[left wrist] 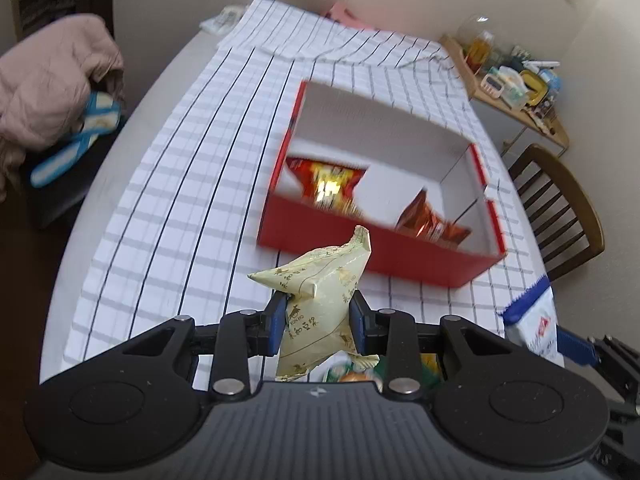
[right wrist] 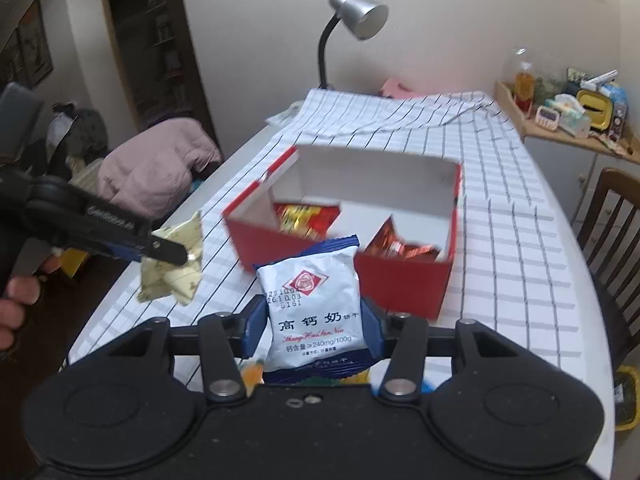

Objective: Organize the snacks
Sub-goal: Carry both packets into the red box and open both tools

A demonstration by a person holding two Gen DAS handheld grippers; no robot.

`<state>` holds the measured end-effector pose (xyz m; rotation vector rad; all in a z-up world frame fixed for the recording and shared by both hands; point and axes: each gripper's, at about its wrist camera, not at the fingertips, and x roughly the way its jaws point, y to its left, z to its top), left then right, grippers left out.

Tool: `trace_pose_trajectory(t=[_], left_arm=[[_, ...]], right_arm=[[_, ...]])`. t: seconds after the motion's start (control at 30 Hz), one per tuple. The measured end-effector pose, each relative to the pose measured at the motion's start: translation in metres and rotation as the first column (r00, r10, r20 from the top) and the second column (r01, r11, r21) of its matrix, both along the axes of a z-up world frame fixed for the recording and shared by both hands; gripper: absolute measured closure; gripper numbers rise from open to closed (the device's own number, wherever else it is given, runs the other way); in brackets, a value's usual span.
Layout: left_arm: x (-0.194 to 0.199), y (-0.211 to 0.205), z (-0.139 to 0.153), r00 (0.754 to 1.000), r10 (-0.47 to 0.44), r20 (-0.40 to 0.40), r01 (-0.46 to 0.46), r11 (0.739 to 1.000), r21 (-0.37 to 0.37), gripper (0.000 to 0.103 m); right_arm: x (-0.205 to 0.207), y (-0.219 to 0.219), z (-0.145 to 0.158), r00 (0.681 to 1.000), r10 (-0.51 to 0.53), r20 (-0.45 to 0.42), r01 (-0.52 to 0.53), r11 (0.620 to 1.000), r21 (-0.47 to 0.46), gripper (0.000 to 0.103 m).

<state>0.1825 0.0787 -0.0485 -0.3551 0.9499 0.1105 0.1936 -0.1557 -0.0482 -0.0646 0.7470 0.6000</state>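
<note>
My left gripper (left wrist: 318, 320) is shut on a pale green snack packet (left wrist: 320, 292), held up above the checked tablecloth (left wrist: 180, 184). My right gripper (right wrist: 314, 326) is shut on a white and blue biscuit packet (right wrist: 312, 304), also lifted. Ahead of both stands an open red box (left wrist: 376, 256) with white inner walls; red and orange snack packets (left wrist: 328, 184) lie in its compartments. In the right wrist view the left gripper (right wrist: 168, 250) shows at the left with the green packet (right wrist: 176, 268). The blue and white packet (left wrist: 532, 320) appears at the right edge of the left wrist view.
A silver desk lamp (right wrist: 356, 20) stands at the table's far end. A wooden chair (right wrist: 612, 236) is at the right side, and a cluttered shelf (right wrist: 572, 108) behind it. Pink clothing (right wrist: 156, 160) lies on a seat at the left. More snack packets (left wrist: 352, 376) lie under the grippers.
</note>
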Motion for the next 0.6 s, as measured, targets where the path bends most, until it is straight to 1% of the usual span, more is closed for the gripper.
trace_pose_trajectory(t=[0.17,0.33,0.43,0.6], left_arm=[[0.028,-0.002,0.023,0.999,-0.014,0.038,0.013,1.0,0.026,0.071],[0.064,-0.003,0.036,0.999,-0.024,0.048,0.022,0.999,0.04,0.071],[0.084,-0.006,0.038,0.999,-0.033,0.043,0.03,0.997,0.066,0.071],[0.119,-0.008,0.028,0.999,-0.038,0.015,0.036,0.995,0.094,0.071]], right_arm=[[0.036,0.006,0.013,0.999,-0.049,0.018,0.049,0.999,0.002,0.054],[0.079,0.01,0.015,0.995,-0.095,-0.003,0.095,0.995,0.002,0.054],[0.102,0.014,0.012,0.993,-0.117,-0.016,0.117,0.993,-0.013,0.054],[0.135,0.021,-0.001,0.989,-0.143,-0.05,0.141,0.989,-0.04,0.054]])
